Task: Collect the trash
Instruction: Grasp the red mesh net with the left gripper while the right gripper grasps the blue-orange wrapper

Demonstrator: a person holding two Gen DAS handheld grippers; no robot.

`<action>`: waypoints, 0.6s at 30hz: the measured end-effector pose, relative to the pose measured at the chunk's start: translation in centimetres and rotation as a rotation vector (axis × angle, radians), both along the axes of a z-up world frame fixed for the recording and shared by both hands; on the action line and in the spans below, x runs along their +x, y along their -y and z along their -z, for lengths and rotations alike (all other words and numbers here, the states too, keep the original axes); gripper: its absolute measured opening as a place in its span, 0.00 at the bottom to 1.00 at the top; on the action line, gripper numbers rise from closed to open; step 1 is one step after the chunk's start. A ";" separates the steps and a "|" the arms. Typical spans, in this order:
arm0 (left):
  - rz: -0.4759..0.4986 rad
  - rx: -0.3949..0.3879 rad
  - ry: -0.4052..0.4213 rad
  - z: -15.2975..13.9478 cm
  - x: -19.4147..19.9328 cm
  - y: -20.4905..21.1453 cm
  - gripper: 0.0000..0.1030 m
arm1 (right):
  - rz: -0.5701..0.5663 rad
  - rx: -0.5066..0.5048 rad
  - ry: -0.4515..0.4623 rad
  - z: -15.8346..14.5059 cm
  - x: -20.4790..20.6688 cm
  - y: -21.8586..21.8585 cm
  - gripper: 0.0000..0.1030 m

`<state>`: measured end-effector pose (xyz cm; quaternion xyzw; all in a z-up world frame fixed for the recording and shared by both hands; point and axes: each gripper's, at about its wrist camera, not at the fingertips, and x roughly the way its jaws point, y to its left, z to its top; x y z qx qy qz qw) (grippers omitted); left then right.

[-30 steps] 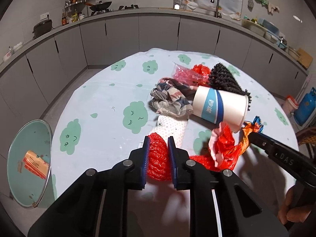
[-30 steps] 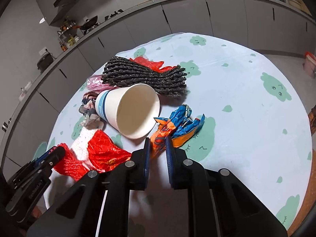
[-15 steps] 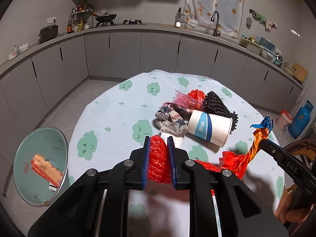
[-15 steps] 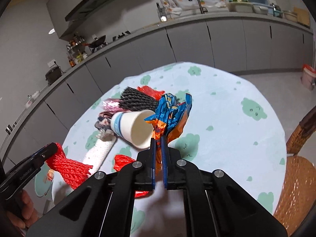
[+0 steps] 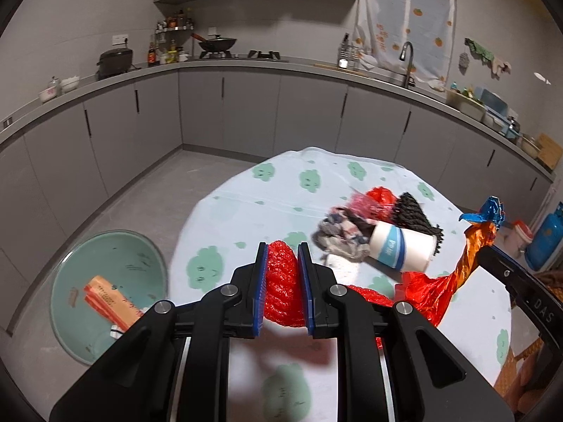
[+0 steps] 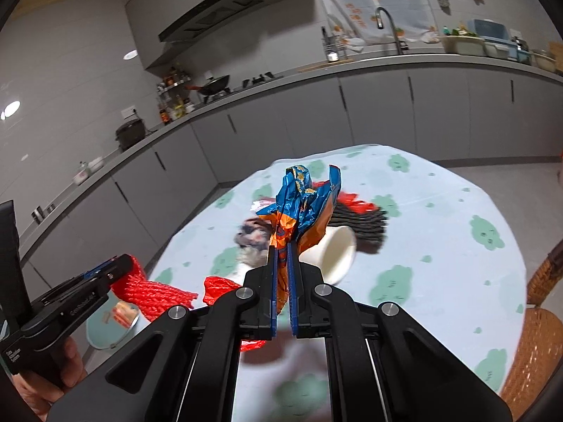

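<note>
My left gripper (image 5: 282, 258) is shut on a red foam net sleeve (image 5: 281, 281), lifted above the round table (image 5: 253, 204). From the right wrist view the same red net (image 6: 155, 293) hangs from the left gripper (image 6: 121, 267) at lower left. My right gripper (image 6: 280, 249) is shut on a crumpled orange and blue snack wrapper (image 6: 302, 204), raised above the table; that wrapper (image 5: 478, 235) shows at the right of the left wrist view. A pale green trash bin (image 5: 105, 295) with a packet inside stands on the floor left of the table.
On the table lie a white paper cup (image 5: 401, 249) on its side, a checked cloth (image 5: 341, 232), a black net roll (image 5: 411, 211), pink and red plastic scraps (image 5: 373, 200) and a red bag (image 5: 425, 292). A wicker chair (image 6: 542, 316) stands at the right. Grey kitchen cabinets ring the room.
Both grippers have risen off the table with their catches: the red net and the orange-blue wrapper now hang in the air. The views have tilted up, showing more of the kitchen.
</note>
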<state>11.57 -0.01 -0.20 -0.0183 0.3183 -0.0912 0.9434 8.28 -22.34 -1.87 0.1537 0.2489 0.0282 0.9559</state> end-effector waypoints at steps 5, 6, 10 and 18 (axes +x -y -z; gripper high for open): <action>-0.050 0.011 -0.008 0.1 0.0 -2.3 0.17 | -0.057 -0.006 0.007 -0.4 0.7 -2.7 0.06; -0.056 0.011 -0.009 0.1 0.0 -2.7 0.17 | -0.066 -0.008 0.008 -0.5 0.9 -3.1 0.06; -0.096 0.016 -0.006 0.1 -0.1 -4.6 0.17 | -0.112 -0.021 0.010 -0.7 1.7 -5.6 0.06; -0.184 0.011 -0.003 0.1 0.0 -9.3 0.17 | -0.192 -0.032 0.016 -1.2 2.8 -10.0 0.06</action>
